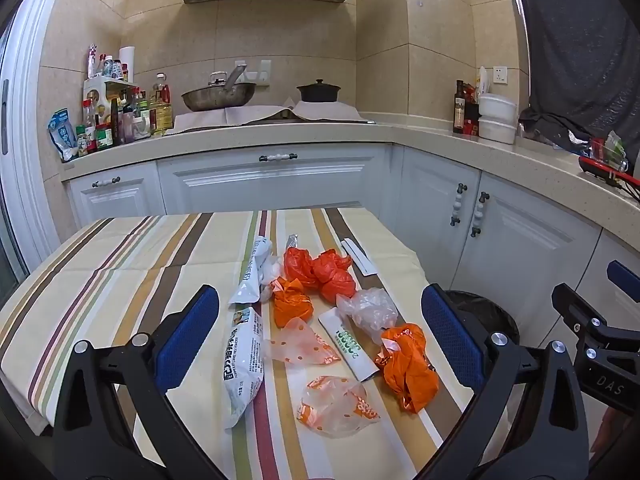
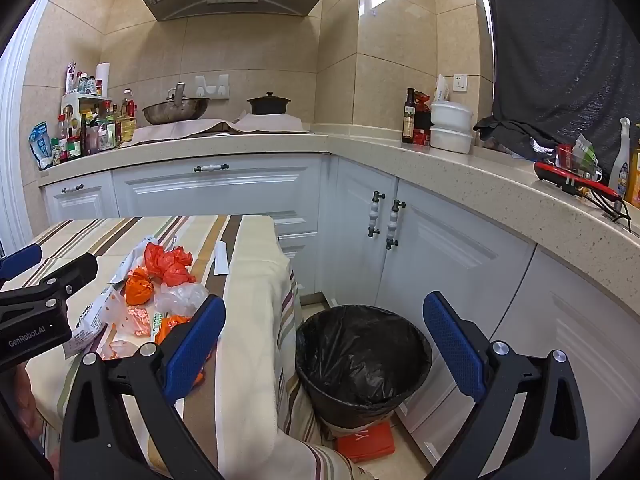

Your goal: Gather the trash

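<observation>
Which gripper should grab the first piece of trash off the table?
Left. The left gripper hangs open over the orange bags and wrappers; the right gripper is open above the bin.

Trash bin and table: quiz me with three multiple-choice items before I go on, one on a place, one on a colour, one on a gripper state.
1. Where does the trash bin stand?
A. on the counter
B. on the floor beside the table
C. on the table

2. What colour is the liner in the bin?
A. black
B. white
C. orange

3. How is the left gripper?
A. shut on an orange bag
B. shut on nothing
C. open over the trash

Answers:
1 B, the right wrist view shows it on the floor next to the table, by the white cabinets.
2 A, a crinkled black bag lines the rim.
3 C, its blue fingers stand wide apart with the wrappers and orange bags lying loose between them.
</observation>
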Tool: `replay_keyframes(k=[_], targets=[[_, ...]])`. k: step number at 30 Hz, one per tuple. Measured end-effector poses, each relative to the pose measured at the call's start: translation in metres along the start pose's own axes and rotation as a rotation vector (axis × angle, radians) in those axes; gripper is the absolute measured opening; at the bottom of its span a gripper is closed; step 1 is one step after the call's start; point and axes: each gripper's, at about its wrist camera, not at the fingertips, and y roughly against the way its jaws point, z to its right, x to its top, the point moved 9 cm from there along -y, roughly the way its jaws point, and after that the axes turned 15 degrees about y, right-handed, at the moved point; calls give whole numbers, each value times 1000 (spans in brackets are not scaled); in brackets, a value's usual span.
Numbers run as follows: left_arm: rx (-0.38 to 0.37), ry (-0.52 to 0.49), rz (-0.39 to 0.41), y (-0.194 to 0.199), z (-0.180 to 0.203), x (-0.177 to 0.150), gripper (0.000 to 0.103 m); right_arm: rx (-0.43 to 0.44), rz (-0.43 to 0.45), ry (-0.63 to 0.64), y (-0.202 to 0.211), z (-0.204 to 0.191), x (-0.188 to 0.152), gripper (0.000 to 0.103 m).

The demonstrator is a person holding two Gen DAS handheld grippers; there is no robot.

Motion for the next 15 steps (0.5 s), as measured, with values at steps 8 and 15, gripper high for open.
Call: replay_keyframes(k=[8, 15], targets=[[0, -4, -7, -1, 0, -1, 99, 1, -3, 2, -1, -2, 0, 97], [3, -8, -5, -1, -2, 0, 99, 0, 2, -2, 1, 0, 0, 97]])
